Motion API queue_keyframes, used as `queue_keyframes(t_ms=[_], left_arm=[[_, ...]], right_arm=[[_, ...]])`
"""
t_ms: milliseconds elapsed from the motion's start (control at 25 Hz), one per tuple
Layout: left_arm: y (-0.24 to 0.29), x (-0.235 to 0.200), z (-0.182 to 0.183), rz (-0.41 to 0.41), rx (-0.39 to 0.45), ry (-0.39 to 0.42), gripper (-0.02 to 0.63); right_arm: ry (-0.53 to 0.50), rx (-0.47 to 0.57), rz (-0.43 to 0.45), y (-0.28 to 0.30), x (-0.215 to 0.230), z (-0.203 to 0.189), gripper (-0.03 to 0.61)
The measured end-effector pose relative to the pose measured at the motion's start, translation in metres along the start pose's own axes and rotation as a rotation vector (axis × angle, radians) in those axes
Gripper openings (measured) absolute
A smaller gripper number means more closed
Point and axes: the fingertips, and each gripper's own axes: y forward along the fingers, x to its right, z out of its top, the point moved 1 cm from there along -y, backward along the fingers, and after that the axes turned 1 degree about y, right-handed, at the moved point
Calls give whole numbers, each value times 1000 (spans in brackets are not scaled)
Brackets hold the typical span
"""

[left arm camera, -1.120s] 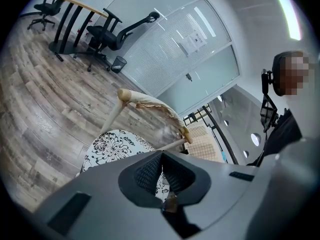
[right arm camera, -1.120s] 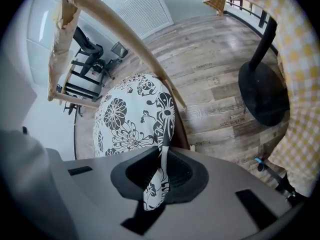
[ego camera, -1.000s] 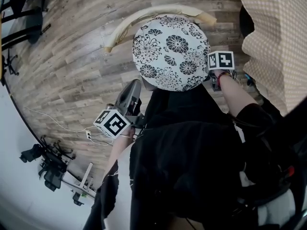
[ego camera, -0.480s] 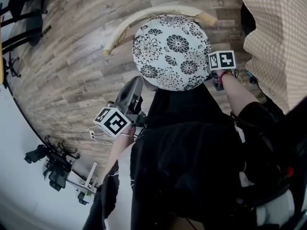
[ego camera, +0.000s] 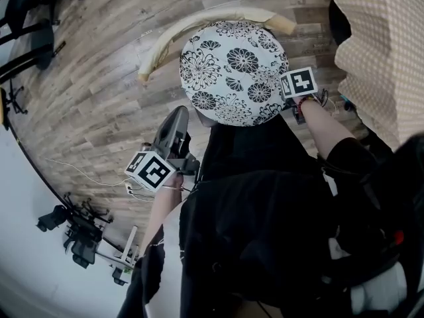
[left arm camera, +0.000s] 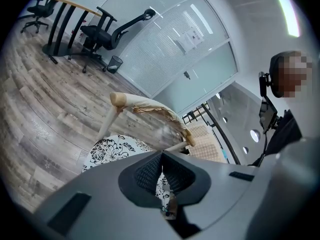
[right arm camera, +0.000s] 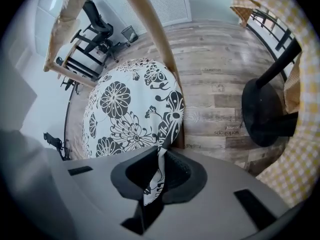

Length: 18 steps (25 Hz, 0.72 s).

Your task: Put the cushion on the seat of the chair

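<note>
Cushion (ego camera: 232,68), rim clamped in left tool (left arm camera: 162,170) and right tool (right arm camera: 160,160), pinched fabric plain only in gripper views.

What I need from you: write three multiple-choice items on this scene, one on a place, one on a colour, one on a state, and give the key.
1. Where is the cushion?
A. Under the desk.
B. Inside the curve of the wooden chair backrest.
C. On the checked cloth.

2. What is the cushion's pattern?
A. Red stripes.
B. Plain blue.
C. Black flowers on white.

3. How do the right gripper's jaws stand?
A. Shut on the cushion's edge.
B. Wide apart, empty.
C. Shut on the backrest.

Key: 1 B, the head view shows the backrest curving round its far side; 2 C, every view shows that print; 3 A, the right gripper view shows floral fabric pinched between them.
</note>
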Motion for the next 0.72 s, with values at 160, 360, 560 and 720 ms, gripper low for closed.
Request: queue_keyframes(t_ms=[160,360,560,720], left_arm=[[-2,-3,-4,3,-5,5,12],[-4,-1,-16,-33,-19,4,12],[-7,-2,-20,-46,-22,16,12],[-16,-3,-22,-36,-23,26,12]], right_arm=[[-49,0,-30,5,0,0,32],[-6,12,-40,11,2,-1,32],[1,10,-61,17,2,-2,32],[-9,32,-50,18,-3,1,32]])
